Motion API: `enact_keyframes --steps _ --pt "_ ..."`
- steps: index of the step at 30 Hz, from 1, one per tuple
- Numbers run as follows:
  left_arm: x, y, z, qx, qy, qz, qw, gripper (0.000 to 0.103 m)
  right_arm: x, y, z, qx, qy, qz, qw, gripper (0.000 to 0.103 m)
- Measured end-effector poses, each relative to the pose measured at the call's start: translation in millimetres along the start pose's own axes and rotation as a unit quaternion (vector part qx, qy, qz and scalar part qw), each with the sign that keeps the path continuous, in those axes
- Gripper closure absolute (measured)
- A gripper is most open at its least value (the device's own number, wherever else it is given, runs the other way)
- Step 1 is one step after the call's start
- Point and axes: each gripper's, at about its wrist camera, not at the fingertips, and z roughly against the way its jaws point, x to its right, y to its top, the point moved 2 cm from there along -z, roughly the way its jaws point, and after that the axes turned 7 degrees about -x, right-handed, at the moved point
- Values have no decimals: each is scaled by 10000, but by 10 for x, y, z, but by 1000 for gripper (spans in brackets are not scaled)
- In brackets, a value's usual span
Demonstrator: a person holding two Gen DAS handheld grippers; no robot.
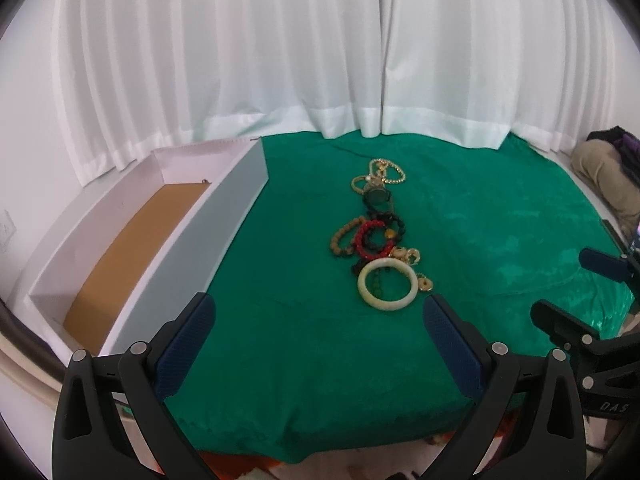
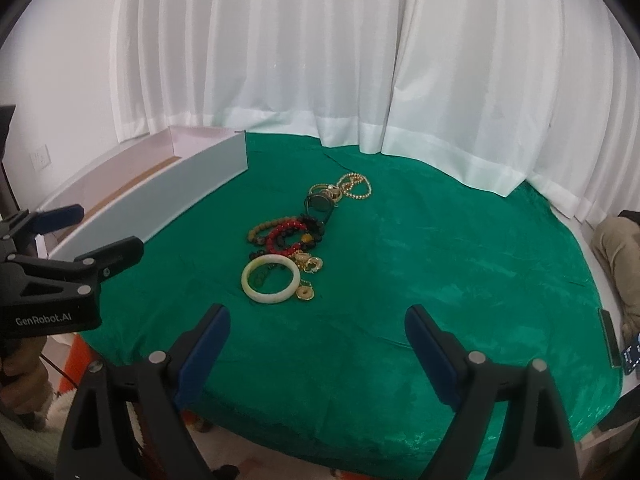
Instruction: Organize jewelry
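Observation:
A row of jewelry lies on the green cloth (image 1: 304, 340): a pale jade bangle (image 1: 386, 290) (image 2: 270, 280) nearest, then a red bead bracelet (image 1: 370, 238) (image 2: 284, 236), a tan bead bracelet (image 1: 344, 240), black beads (image 1: 394, 220), a dark round piece (image 1: 376, 196) and a gold chain (image 1: 384, 172) (image 2: 356, 186). A long white box (image 1: 120, 248) (image 2: 160, 196) with a brown floor stands open at the left. My left gripper (image 1: 320, 320) is open and empty, short of the bangle. My right gripper (image 2: 318, 328) is open and empty, also short of the bangle.
White curtains (image 1: 320, 60) hang behind the table. A tan bundle (image 1: 604, 176) (image 2: 620, 248) lies at the far right. The right gripper shows at the right edge of the left wrist view (image 1: 592, 300); the left gripper shows at the left of the right wrist view (image 2: 80, 240).

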Motion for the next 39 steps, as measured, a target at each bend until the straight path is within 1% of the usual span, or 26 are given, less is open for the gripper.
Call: enact_keyframes --steps 6,9,17,23,30,35,39 --pt "-3 7 -7 18 -22 42 10000 0 16 25 -14 -80 -51 0 10000 12" --pt "-5 -1 -7 9 -26 30 10000 0 34 23 -29 -127 -144 -7 9998 12" --pt "108 -27 -44 -133 -104 -191 9997 0 68 11 -59 -166 -136 -66 9997 12" --pt "107 -39 -82 -253 -96 -189 9995 0 27 -16 -76 -198 -204 18 9996 12" --pt "112 -31 -108 -251 -93 -204 9994 0 35 -17 -78 -183 -28 -83 9998 12" --pt "93 -24 -131 -326 -116 -164 9993 0 75 -19 -95 -202 -14 -195 9996 12" --pt "42 -28 -140 -363 -133 -85 9992 0 109 -20 -72 -131 -49 -258 9996 12"
